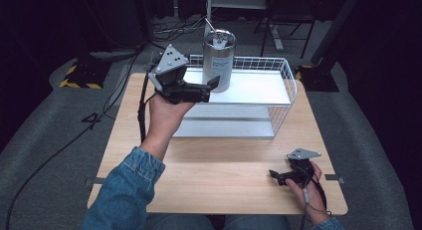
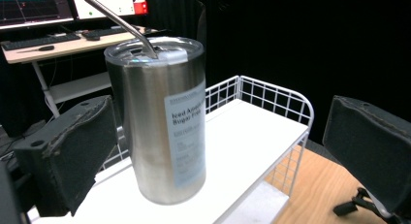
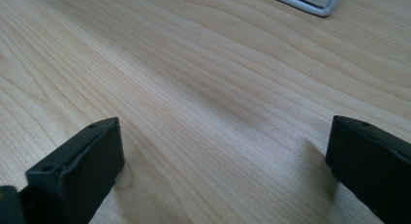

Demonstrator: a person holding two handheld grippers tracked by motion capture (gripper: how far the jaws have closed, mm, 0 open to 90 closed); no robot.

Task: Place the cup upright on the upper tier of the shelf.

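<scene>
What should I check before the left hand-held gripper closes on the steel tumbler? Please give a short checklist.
1. Left hand-held gripper open: ok.
2. Steel tumbler between its jaws: ok; jaws stand apart on both sides.
3. Tumbler upright on the white shelf: ok.
4. Straw away from the jaws: ok; it rises above the lid.
5. Tumbler full or empty: cannot tell.
6. Right hand-held gripper out of the way: ok; open, low over the wooden table.

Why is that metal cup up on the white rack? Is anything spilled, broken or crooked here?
Nothing stands out. The steel cup stands upright on the white wire rack's top shelf, lid on, its metal straw leaning as bent straws do. No spill shows. The left gripper is open beside the cup; the right gripper is open over the wooden table.
</scene>
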